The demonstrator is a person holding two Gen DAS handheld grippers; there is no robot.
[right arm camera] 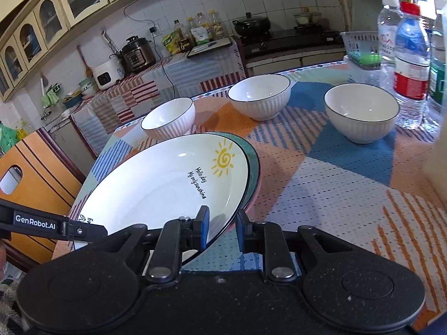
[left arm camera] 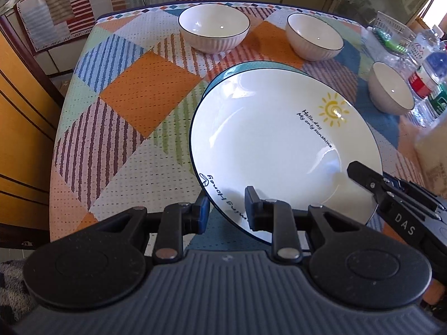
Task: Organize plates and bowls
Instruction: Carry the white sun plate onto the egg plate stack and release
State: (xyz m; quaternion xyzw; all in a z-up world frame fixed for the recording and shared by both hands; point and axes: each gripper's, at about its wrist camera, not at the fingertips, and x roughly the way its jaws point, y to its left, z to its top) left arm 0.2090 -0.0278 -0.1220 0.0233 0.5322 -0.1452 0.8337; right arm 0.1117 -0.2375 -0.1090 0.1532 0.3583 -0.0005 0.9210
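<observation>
A white plate point(left arm camera: 268, 145) point(right arm camera: 156, 184) with a yellow sun and black lettering hangs tilted over a teal plate point(left arm camera: 223, 76) point(right arm camera: 253, 162) on the patchwork tablecloth. My left gripper point(left arm camera: 227, 209) is shut on the white plate's near rim. The right gripper point(right arm camera: 222, 230) is shut on the same plate's rim further round, and its finger point(left arm camera: 363, 177) shows over the plate in the left wrist view. Three white ribbed bowls stand apart beyond the plates: one far left point(left arm camera: 214, 28) point(right arm camera: 169, 118), one in the middle point(left arm camera: 315, 36) point(right arm camera: 259, 96), one on the right point(left arm camera: 391, 89) point(right arm camera: 361, 111).
Plastic bottles point(left arm camera: 427, 75) point(right arm camera: 410, 64) and a white basket point(right arm camera: 360, 42) crowd the table's right side. A pink edge point(right arm camera: 254, 195) shows under the teal plate. An orange cabinet point(left arm camera: 22, 111) stands left of the table, with a covered kitchen counter point(right arm camera: 156, 83) behind.
</observation>
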